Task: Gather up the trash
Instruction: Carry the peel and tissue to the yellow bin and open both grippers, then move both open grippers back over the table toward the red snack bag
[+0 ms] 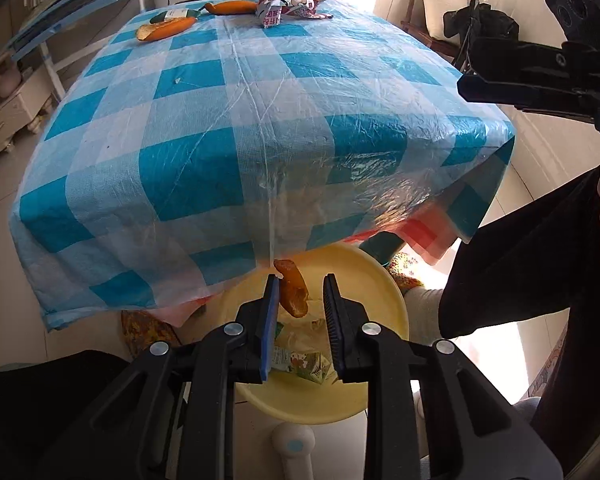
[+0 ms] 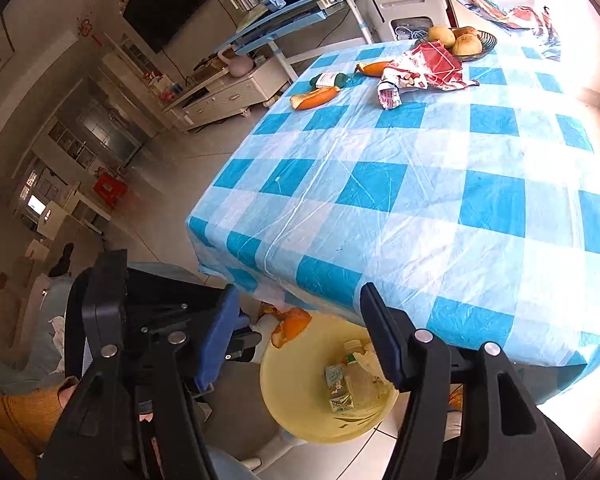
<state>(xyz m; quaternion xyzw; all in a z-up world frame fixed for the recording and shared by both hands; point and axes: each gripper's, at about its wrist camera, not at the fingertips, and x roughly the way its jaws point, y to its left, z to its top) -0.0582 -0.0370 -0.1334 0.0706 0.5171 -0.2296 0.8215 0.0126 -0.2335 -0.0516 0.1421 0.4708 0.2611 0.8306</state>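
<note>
Hovering over the yellow bin point(image 1: 384, 280), the left tool point(image 1: 300, 300) has its jaws spread, w/ an orange peel point(image 1: 293, 290) sitting betw. them near the left pad, bottom centre of the left wrist view. Can't tell if the peel is touching that pad or already dropping free; judging by the gap, it's released or nearly so. Right tool point(image 2: 300, 332) is also spread wide & empty, low in the right wrist view, above the same bin.

Inside the bin: a small green-white carton point(image 2: 338, 390), a clear plastic bottle point(image 2: 358, 372) & some crumpled wrap — so part of the job looks done.

Farther out, upper part of both views, the blue-checked surface point(image 2: 420, 200) carries what's left: another orange peel piece point(image 2: 314, 98), a second one point(image 2: 374, 67) behind it, a dark green bottle-like item point(image 2: 330, 79) w/ white label, & a crumpled red-white wrapper point(image 2: 424, 70). A wire basket of fruit point(image 2: 460, 42) at the far edge prob. isn't trash.

Est.: roughly halfway. Near half of the surface holds nothing; all remaining bits cluster at the far end, well apart from the bin, so each needs a reach across.
</note>
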